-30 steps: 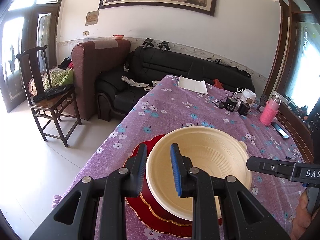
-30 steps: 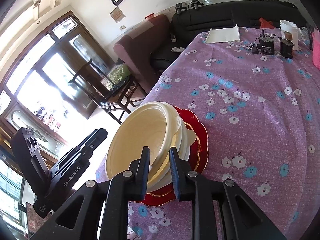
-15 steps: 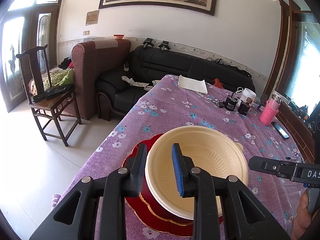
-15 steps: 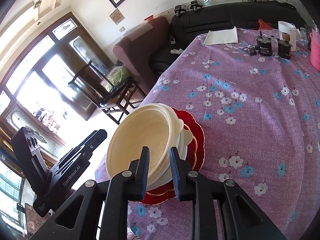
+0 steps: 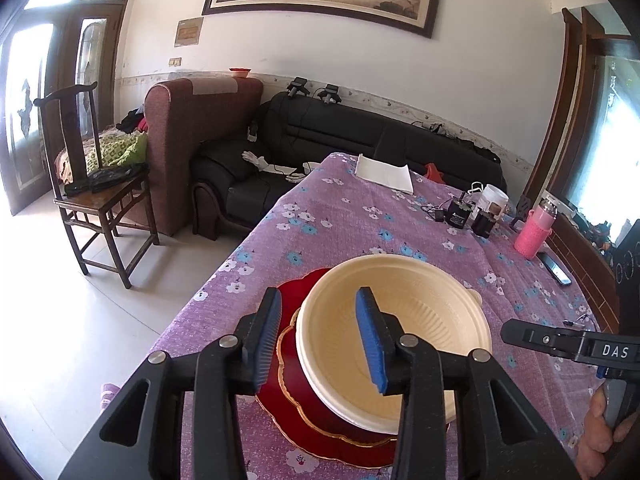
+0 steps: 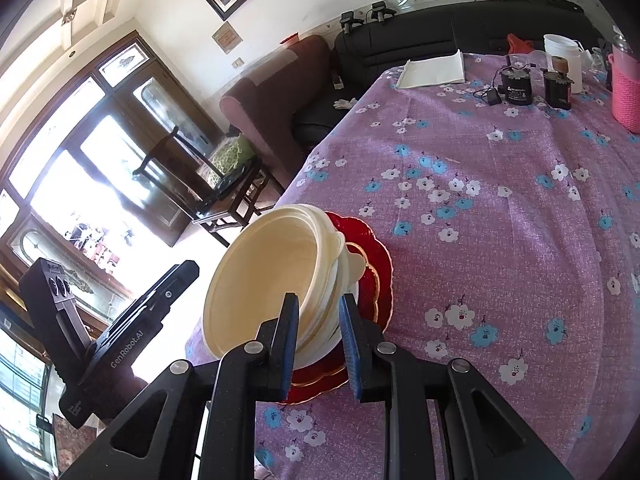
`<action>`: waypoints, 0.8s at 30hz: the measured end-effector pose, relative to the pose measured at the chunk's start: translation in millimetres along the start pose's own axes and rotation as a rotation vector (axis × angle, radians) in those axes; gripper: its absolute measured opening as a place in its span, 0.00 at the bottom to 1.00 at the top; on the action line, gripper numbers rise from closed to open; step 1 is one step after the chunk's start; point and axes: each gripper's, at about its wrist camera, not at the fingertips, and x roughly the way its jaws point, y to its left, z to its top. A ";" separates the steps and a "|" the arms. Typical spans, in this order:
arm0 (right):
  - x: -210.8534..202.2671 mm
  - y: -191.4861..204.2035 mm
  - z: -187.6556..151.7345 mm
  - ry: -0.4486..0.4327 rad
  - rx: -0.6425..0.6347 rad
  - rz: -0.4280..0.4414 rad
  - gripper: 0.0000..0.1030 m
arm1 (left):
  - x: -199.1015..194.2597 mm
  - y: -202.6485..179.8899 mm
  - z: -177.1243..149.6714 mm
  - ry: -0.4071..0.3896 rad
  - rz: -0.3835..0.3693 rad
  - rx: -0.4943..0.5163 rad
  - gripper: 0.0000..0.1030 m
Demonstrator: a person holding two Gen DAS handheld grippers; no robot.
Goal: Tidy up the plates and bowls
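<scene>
The left gripper (image 5: pixel 318 336) is opening, its pads straddling the bowl's (image 5: pixel 404 320) near rim without pressing it. The right gripper (image 6: pixel 318 344) stays out of that: it is clenched on the bowl's rim at the other side. The cream bowl sits nested on others atop a red plate (image 5: pixel 320 428) at the table's (image 5: pixel 344 216) near left corner. Farther along the cloth lie a white paper (image 5: pixel 385 173) and a pink bottle (image 5: pixel 534 232).

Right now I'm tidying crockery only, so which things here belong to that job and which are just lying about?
Job:
cream bowls
red plates

Lying about:
pink bottle
white cloth
white mug
black cylinders
phone
</scene>
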 end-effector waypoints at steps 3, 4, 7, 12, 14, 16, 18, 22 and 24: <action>-2.3 -10.7 -0.8 -0.006 0.016 -0.018 0.24 | -1.9 21.6 1.8 0.021 -0.048 -0.068 0.43; -1.7 -15.0 -1.2 -0.005 0.022 -0.027 0.25 | -0.7 28.7 1.4 0.036 -0.061 -0.083 0.44; 3.7 -27.5 -4.0 0.005 0.046 -0.045 0.27 | 7.1 51.2 -7.6 0.095 -0.086 -0.124 0.45; 22.6 -45.9 -11.1 0.048 0.081 -0.053 0.27 | 27.8 78.0 -32.1 0.207 -0.132 -0.193 0.45; 29.5 -49.9 -12.5 0.064 0.090 -0.048 0.27 | 35.4 78.5 -38.5 0.231 -0.148 -0.197 0.45; 34.4 -51.5 -13.5 0.073 0.091 -0.044 0.27 | 41.6 76.7 -40.9 0.241 -0.152 -0.197 0.44; 39.5 -51.8 -14.1 0.082 0.090 -0.037 0.27 | 47.4 76.3 -41.7 0.247 -0.158 -0.205 0.43; 49.2 -51.9 -15.5 0.098 0.088 -0.034 0.27 | 56.9 75.1 -42.0 0.257 -0.143 -0.201 0.31; 55.5 -51.7 -14.5 0.105 0.079 -0.037 0.27 | 61.5 73.5 -42.3 0.257 -0.121 -0.190 0.21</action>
